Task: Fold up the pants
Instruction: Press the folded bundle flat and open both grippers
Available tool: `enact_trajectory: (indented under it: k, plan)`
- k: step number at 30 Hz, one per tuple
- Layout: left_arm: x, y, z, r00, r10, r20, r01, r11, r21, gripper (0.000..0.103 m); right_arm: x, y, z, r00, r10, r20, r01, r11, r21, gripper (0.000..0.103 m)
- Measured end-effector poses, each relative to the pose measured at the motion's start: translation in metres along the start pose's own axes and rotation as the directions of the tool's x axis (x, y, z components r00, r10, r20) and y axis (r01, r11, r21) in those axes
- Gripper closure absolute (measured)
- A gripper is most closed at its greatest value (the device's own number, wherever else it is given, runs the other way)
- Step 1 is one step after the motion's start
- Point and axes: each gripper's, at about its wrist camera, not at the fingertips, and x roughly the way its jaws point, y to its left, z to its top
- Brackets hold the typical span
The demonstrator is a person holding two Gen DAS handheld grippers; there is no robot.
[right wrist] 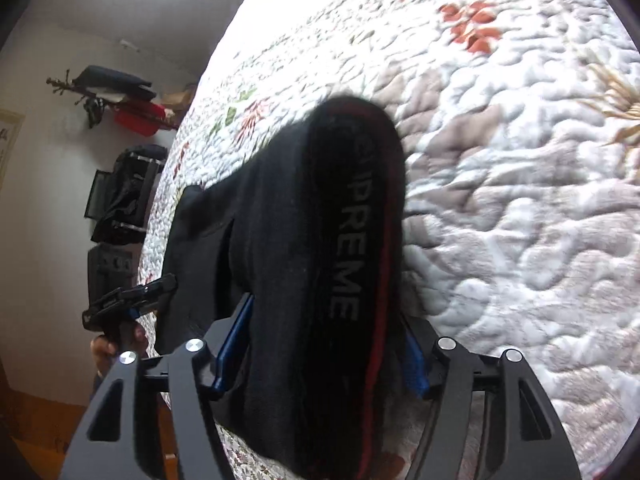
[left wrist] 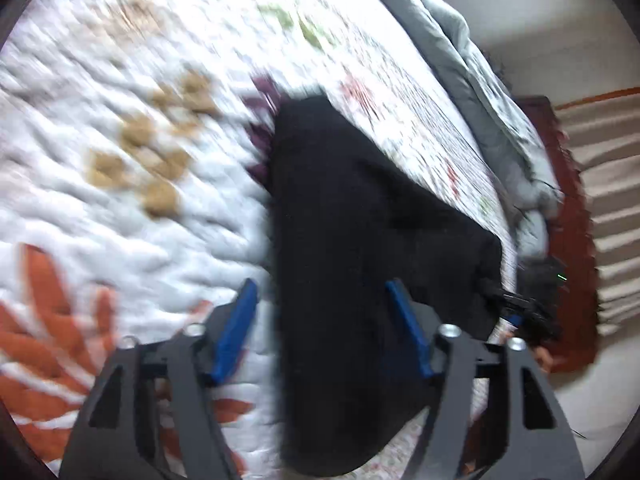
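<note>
- Left gripper (left wrist: 324, 328), blue pads spread apart, straddles one edge of the folded black fabric pants (left wrist: 360, 240) without pinching.
- Pants lie on the white floral quilted bedspread (left wrist: 120, 200), seemingly folded; perhaps another fold remains.
- Right gripper (right wrist: 332, 340), jaws apart, straddles the waistband end.

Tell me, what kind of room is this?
Most likely a bedroom. A big bed with a white flowered quilt fills most of both views, a rumpled grey blanket is piled at its edge, and black pants lie on the quilt. Clothes and bags hang on the wall behind.
</note>
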Motion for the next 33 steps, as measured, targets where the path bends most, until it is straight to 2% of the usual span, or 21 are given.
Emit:
enact_trajectory:
  k: [1,2,4,6,7,9,10,13,14,15,16,18,20,22,23,24,25,28,30,33]
  plan:
    - [-0.013,-0.005,0.002,0.997,0.043,0.058,-0.044,0.999,0.010,0.030,-0.016,0.002,0.003,0.998,-0.017,0.059,0.017,1.000,0.002,0.037]
    - [-0.028,-0.012,0.004,0.993,0.028,0.115,-0.033,0.999,0.036,0.030,-0.031,0.007,0.006,0.993,-0.030,0.111,0.031,1.000,-0.002,0.038]
    - [-0.045,-0.025,0.008,0.984,-0.037,0.172,0.026,0.997,0.067,0.030,-0.054,0.024,0.013,0.980,-0.014,0.198,0.021,0.999,-0.034,0.043]
    - [-0.051,-0.041,0.014,0.968,-0.149,0.200,0.129,0.986,0.109,0.024,-0.061,0.048,0.021,0.973,0.047,0.225,-0.030,0.996,-0.079,0.050]
    - [-0.045,-0.051,0.020,0.959,-0.219,0.178,0.199,0.972,0.125,0.023,-0.059,0.055,0.023,0.974,0.060,0.220,-0.040,0.995,-0.094,0.050]
    - [-0.021,-0.064,0.028,0.939,-0.326,0.106,0.316,0.943,0.101,0.022,-0.030,0.066,0.032,0.984,0.089,0.152,-0.077,0.994,-0.079,0.054]
    - [-0.009,-0.066,0.032,0.937,-0.340,0.086,0.333,0.939,0.086,0.022,-0.017,0.066,0.034,0.988,0.082,0.129,-0.075,0.996,-0.057,0.055]
    - [0.025,-0.061,0.038,0.950,-0.308,0.057,0.307,0.951,0.025,0.023,0.017,0.042,0.040,0.993,0.047,0.107,-0.051,0.998,0.035,0.060]
    - [0.038,-0.057,0.039,0.956,-0.290,0.038,0.291,0.957,-0.011,0.023,0.023,0.029,0.041,0.994,0.036,0.105,-0.043,0.997,0.063,0.073]
    - [0.045,-0.050,0.040,0.963,-0.269,0.028,0.269,0.963,-0.025,0.027,0.028,0.011,0.041,0.995,0.024,0.098,-0.033,0.995,0.089,0.094]
    - [0.048,-0.045,0.040,0.967,-0.254,0.022,0.254,0.967,-0.030,0.029,0.030,-0.005,0.040,0.996,0.016,0.091,-0.026,0.994,0.110,0.103]
    - [0.048,-0.035,0.043,0.964,-0.265,0.015,0.265,0.963,-0.039,0.030,0.035,-0.027,0.036,0.994,0.069,0.082,-0.080,0.987,0.139,0.103]
    - [0.043,-0.035,0.045,0.962,-0.275,0.006,0.275,0.960,-0.050,0.030,0.034,-0.020,0.038,0.995,0.066,0.076,-0.074,0.991,0.110,0.103]
    - [0.029,-0.035,0.041,0.966,-0.257,0.012,0.258,0.965,-0.038,0.025,0.028,-0.013,0.038,0.994,0.075,0.076,-0.082,0.992,0.097,0.103]
    - [0.017,-0.040,0.036,0.971,-0.237,0.030,0.238,0.971,-0.008,0.023,0.019,-0.005,0.038,0.992,0.092,0.086,-0.099,0.992,0.082,0.099]
    - [0.006,-0.045,0.030,0.973,-0.229,0.044,0.227,0.973,0.031,0.023,0.008,0.006,0.035,0.990,0.099,0.101,-0.105,0.993,0.056,0.089]
    - [-0.007,-0.052,0.021,0.973,-0.223,0.059,0.218,0.973,0.077,0.023,-0.002,0.013,0.030,0.989,0.102,0.109,-0.106,0.994,0.033,0.084]
    - [-0.041,-0.065,-0.018,0.967,-0.243,0.079,0.225,0.956,0.188,0.021,-0.033,0.037,0.002,0.980,0.158,0.120,-0.152,0.987,-0.053,0.083]
    - [-0.046,-0.066,-0.041,0.962,-0.265,0.069,0.247,0.947,0.203,0.018,-0.041,0.044,-0.018,0.978,0.179,0.104,-0.173,0.983,-0.066,0.083]
    - [-0.025,-0.057,-0.064,0.966,-0.258,0.020,0.251,0.951,0.180,0.019,-0.028,0.025,-0.044,0.984,0.171,0.049,-0.169,0.985,-0.039,0.083]
